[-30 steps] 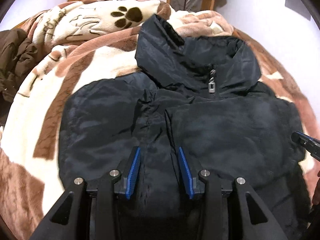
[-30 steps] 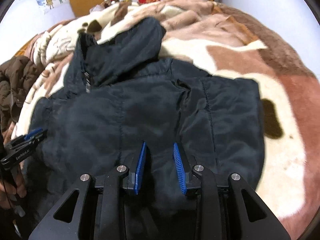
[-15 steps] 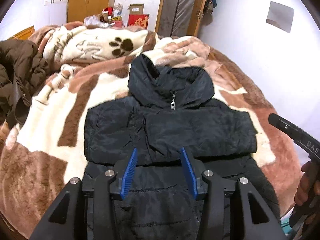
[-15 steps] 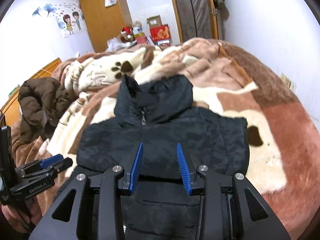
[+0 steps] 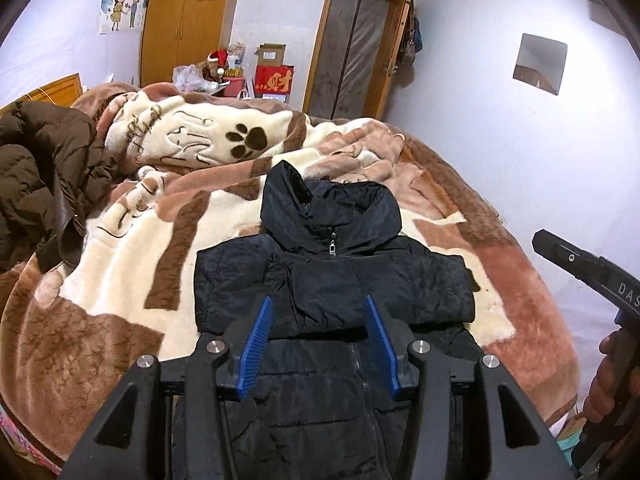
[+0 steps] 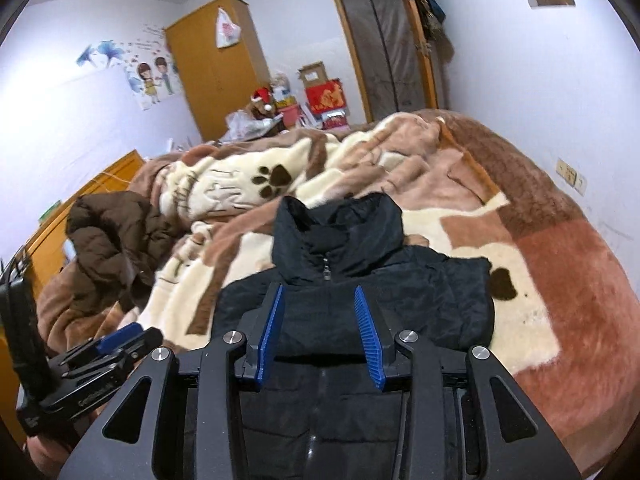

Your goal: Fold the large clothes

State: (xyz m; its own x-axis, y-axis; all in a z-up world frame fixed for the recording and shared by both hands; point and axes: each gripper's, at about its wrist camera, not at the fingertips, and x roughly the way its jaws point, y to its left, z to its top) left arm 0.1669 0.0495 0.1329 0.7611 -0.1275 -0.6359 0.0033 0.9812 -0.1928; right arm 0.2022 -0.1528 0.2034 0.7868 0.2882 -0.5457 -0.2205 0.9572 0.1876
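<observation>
Left wrist view showed the left hand-held gripper [image 5: 318, 338] spread wide and empty above the black jacket [image 5: 332, 280], which lay folded on the bed's paw-print blanket [image 5: 120, 280]. Likewise the right hand-held gripper [image 6: 320, 330] gaped wide, holding nothing. Farther left lay a brown coat [image 6: 112, 236].

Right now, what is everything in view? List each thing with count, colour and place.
Black jacket: one, black, on the bed, partly folded, hood at the far end.
Blanket: one, cream and brown with paw prints, covering the bed.
Brown coat: one, dark brown, heaped at the left bed edge.
Wardrobe: one, orange wood, far wall.
Door: one, wood-framed, far wall.
Red box: one, red, beyond the bed.
Left gripper: blue pads, open, above the jacket.
Right gripper: blue pads, open, above the jacket.
</observation>
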